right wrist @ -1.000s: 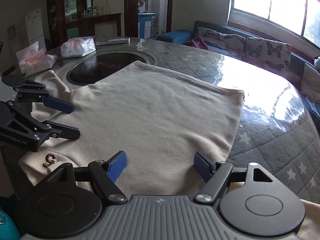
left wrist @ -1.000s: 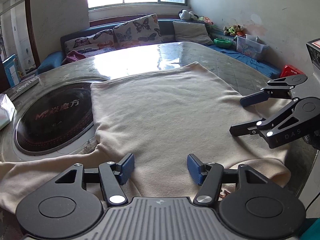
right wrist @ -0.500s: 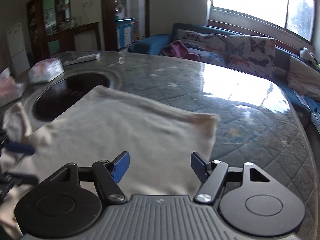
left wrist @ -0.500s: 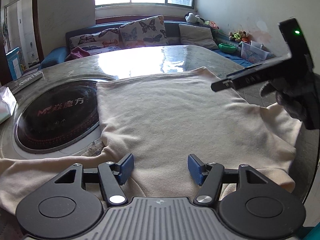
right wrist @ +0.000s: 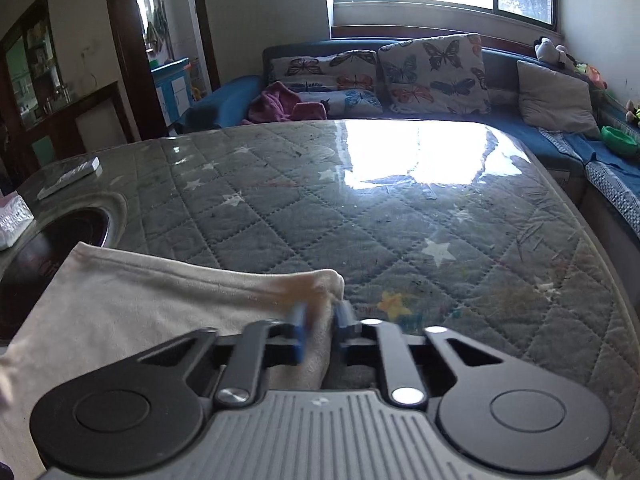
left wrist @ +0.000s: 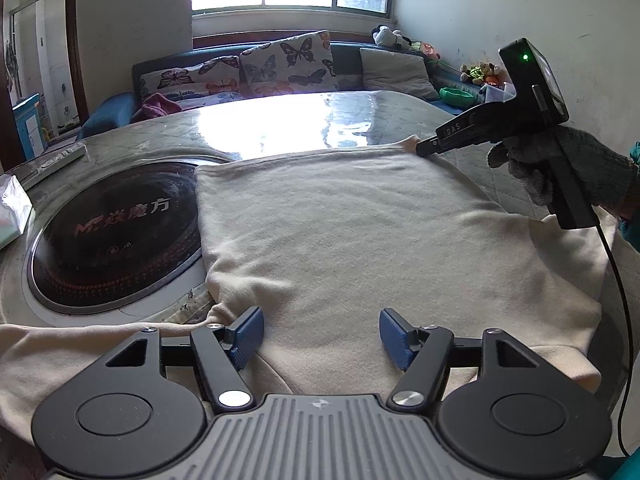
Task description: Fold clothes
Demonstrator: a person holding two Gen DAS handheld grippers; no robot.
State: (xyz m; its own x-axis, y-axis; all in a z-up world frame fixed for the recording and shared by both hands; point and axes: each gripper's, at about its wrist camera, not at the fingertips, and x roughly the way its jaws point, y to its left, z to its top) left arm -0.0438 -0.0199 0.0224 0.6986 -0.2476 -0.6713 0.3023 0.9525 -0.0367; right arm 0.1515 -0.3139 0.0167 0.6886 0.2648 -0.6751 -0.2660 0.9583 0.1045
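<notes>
A cream garment [left wrist: 360, 232] lies spread flat on the quilted table [right wrist: 360, 208], with a sleeve trailing to the near left. My left gripper [left wrist: 322, 334] hovers over its near edge. Its jaws are opening, and the cloth lies under and between the blue pads without being pinched. Held by a gloved hand [left wrist: 560, 168], my right gripper [left wrist: 420, 148] reaches the garment's far right corner. In the right wrist view that gripper [right wrist: 320, 320] is shut on the corner of the garment [right wrist: 140, 304], which bunches up between the pads.
A round black cooktop [left wrist: 116, 232] is set into the table left of the garment. A tissue pack [left wrist: 12, 208] and a remote [right wrist: 70, 176] lie at the far left. A sofa with butterfly cushions [left wrist: 260, 68] runs behind the table. The right gripper's cable [left wrist: 624, 320] hangs at the right.
My right gripper travelled from the garment's near right side to its far right corner and closed on it. The left gripper stayed over the near edge.
</notes>
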